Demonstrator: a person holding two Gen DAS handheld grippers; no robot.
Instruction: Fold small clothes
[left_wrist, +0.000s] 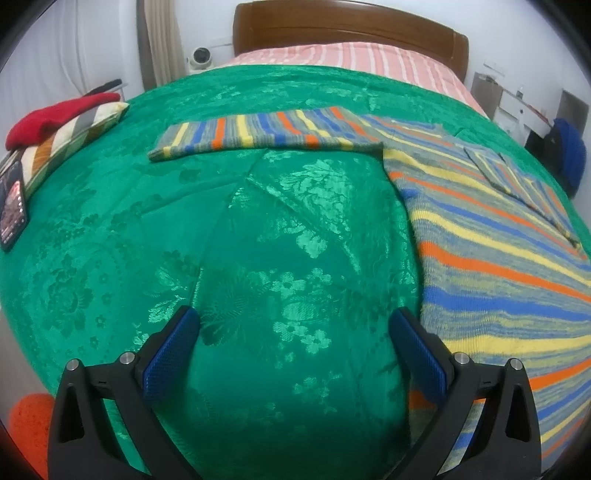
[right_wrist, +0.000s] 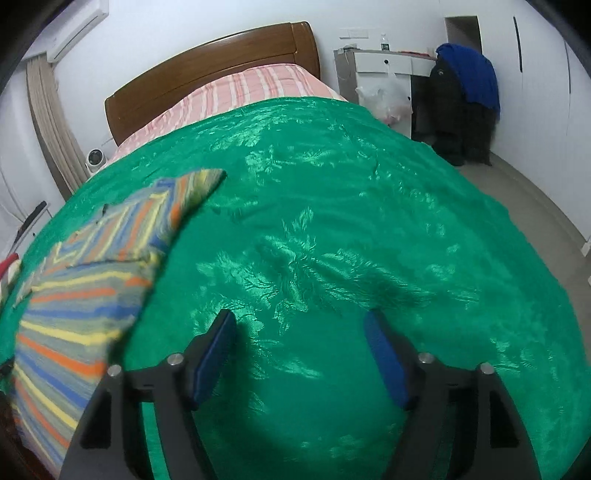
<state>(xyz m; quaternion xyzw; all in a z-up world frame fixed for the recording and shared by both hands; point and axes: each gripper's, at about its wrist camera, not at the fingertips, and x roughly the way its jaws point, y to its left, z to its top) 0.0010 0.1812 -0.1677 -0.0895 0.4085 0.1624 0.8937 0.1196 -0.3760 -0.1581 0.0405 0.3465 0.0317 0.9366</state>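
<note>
A striped knit sweater (left_wrist: 491, 236) in grey, yellow, blue and orange lies flat on the green bedspread (left_wrist: 258, 258), its body at the right and one sleeve (left_wrist: 266, 133) stretched left across the far side. My left gripper (left_wrist: 295, 325) is open and empty, hovering over bare bedspread just left of the sweater's body. In the right wrist view the sweater (right_wrist: 85, 288) lies at the left. My right gripper (right_wrist: 301, 328) is open and empty over the green bedspread (right_wrist: 369, 221), to the right of the sweater.
A striped cushion (left_wrist: 62, 144) with a red garment (left_wrist: 51, 118) on it and a phone (left_wrist: 13, 206) sit at the bed's left edge. A wooden headboard (left_wrist: 351, 26) and pink striped sheet (left_wrist: 351, 59) are beyond. A white desk (right_wrist: 391, 62) and a dark chair with a blue cloth (right_wrist: 465, 96) stand right of the bed.
</note>
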